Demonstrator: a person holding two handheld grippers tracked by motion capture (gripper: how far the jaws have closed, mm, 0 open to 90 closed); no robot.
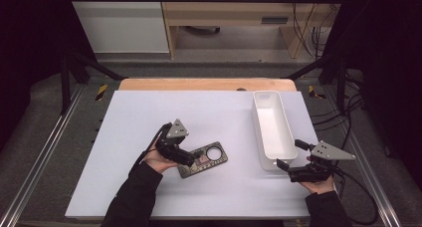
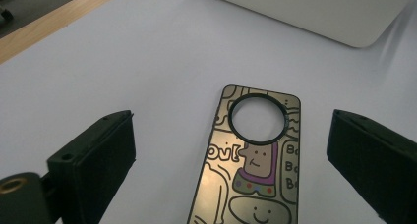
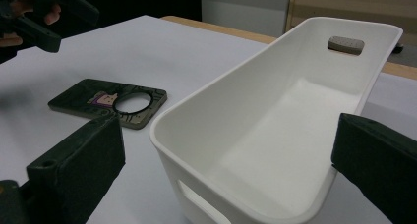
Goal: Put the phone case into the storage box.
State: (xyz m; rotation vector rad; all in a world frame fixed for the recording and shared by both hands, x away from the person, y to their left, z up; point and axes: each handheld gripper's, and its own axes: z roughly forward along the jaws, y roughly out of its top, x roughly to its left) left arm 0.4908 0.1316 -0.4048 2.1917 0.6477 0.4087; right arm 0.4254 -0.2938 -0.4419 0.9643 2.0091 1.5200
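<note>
While the phone case lies flat on the surface
Left hand-held gripper gapes empty above it; right hand-held gripper gapes around the white bin's end.

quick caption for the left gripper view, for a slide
Open left gripper poised above a cartoon-printed phone case lying flat on the white table.

Stuff you can't really make out here

In the high view the left gripper sits over the near-left end of the phone case, hiding that end. The left gripper view cuts the case's near end off at the bottom edge; the white bin at the far right runs off the top.
</note>
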